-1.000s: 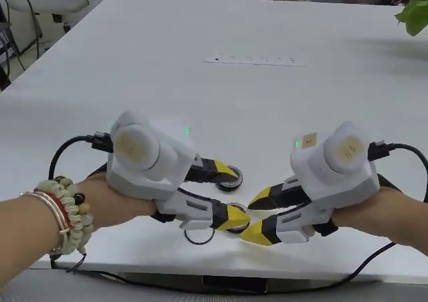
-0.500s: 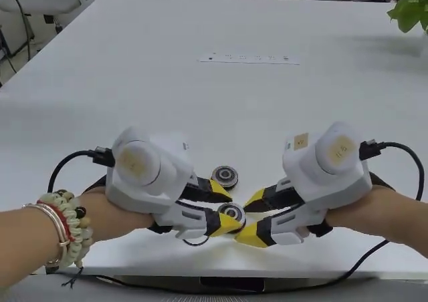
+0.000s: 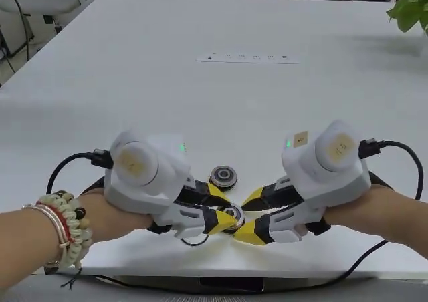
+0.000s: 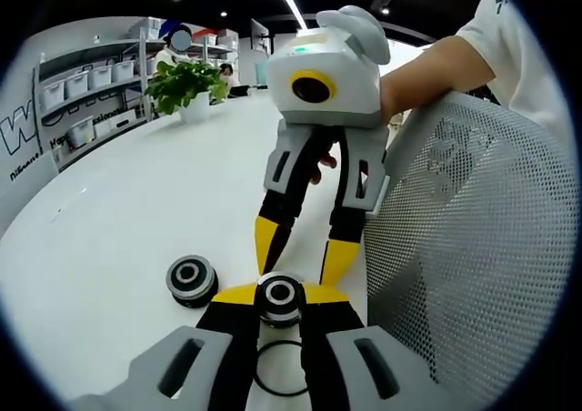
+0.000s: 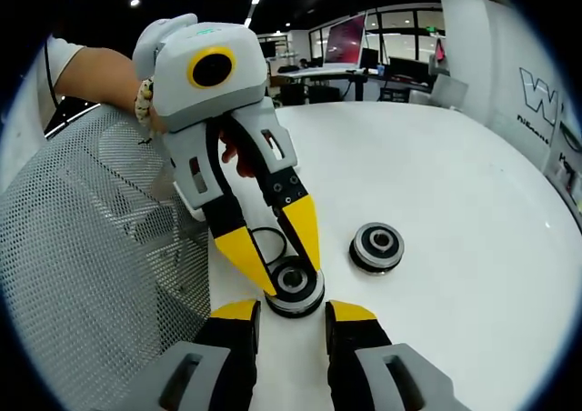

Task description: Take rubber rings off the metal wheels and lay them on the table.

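Observation:
My left gripper (image 3: 228,212) is shut on a small metal wheel (image 3: 233,214) with a dark rubber ring around it, held just above the table's near edge. The left gripper view has this wheel (image 4: 279,297) between the yellow jaws. My right gripper (image 3: 244,218) faces it, open, its jaws on either side of the wheel (image 5: 294,285) without closing. A second wheel (image 3: 223,176) (image 5: 377,245) lies flat on the table just behind. A loose black rubber ring (image 4: 280,371) (image 5: 266,241) lies on the table under the left gripper.
The white table (image 3: 214,95) stretches away ahead, with a flush strip (image 3: 246,58) near its middle. A green plant (image 3: 408,8) stands at the far right. Black cables trail off both grippers over the near edge. A mesh chair back (image 4: 455,247) is close to the table.
The left gripper has raised the wheel slightly off the table's edge. The right gripper has drawn closer, its open jaws now flanking the wheel.

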`<control>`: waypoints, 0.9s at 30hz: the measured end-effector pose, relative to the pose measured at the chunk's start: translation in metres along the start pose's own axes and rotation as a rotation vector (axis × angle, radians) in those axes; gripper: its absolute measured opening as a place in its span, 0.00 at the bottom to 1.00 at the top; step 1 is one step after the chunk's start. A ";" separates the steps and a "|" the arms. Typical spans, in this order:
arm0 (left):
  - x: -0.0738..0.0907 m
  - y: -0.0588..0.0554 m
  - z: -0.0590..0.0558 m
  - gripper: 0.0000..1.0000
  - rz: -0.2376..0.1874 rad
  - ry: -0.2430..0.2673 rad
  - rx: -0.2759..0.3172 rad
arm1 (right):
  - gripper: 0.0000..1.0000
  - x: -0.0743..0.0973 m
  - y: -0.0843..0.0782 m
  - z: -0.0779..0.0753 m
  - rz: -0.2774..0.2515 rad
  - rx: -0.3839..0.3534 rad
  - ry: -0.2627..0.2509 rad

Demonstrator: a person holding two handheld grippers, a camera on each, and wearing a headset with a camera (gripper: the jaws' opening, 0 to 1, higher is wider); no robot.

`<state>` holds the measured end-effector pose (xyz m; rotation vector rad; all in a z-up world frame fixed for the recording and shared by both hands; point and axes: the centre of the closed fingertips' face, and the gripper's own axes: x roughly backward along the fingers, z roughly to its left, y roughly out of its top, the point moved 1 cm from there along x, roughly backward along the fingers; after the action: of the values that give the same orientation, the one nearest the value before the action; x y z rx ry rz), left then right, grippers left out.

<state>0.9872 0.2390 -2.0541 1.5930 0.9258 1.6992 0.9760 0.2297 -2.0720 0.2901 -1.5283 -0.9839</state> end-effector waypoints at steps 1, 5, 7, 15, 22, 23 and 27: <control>0.000 0.000 0.000 0.10 0.000 0.001 0.000 | 0.25 0.000 0.000 0.000 -0.001 0.003 0.001; 0.000 0.000 -0.002 0.09 0.000 -0.005 0.004 | 0.23 0.000 0.000 0.001 -0.002 0.010 0.003; 0.000 0.000 -0.002 0.09 0.000 -0.005 0.001 | 0.23 0.000 0.000 0.000 -0.001 0.015 0.000; -0.001 0.000 -0.001 0.08 -0.007 -0.001 0.004 | 0.17 0.001 -0.002 -0.002 0.006 0.022 -0.004; -0.001 0.000 -0.001 0.08 -0.009 0.001 0.003 | 0.09 0.003 -0.006 -0.003 0.021 0.030 -0.009; -0.001 0.000 -0.001 0.08 -0.010 0.002 0.004 | 0.06 0.004 -0.007 -0.003 0.026 0.030 -0.010; -0.001 0.000 0.000 0.08 -0.015 0.000 0.011 | 0.03 0.004 -0.008 -0.004 0.031 0.028 -0.016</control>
<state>0.9870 0.2378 -2.0544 1.5894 0.9462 1.6871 0.9761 0.2206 -2.0753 0.2782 -1.5580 -0.9434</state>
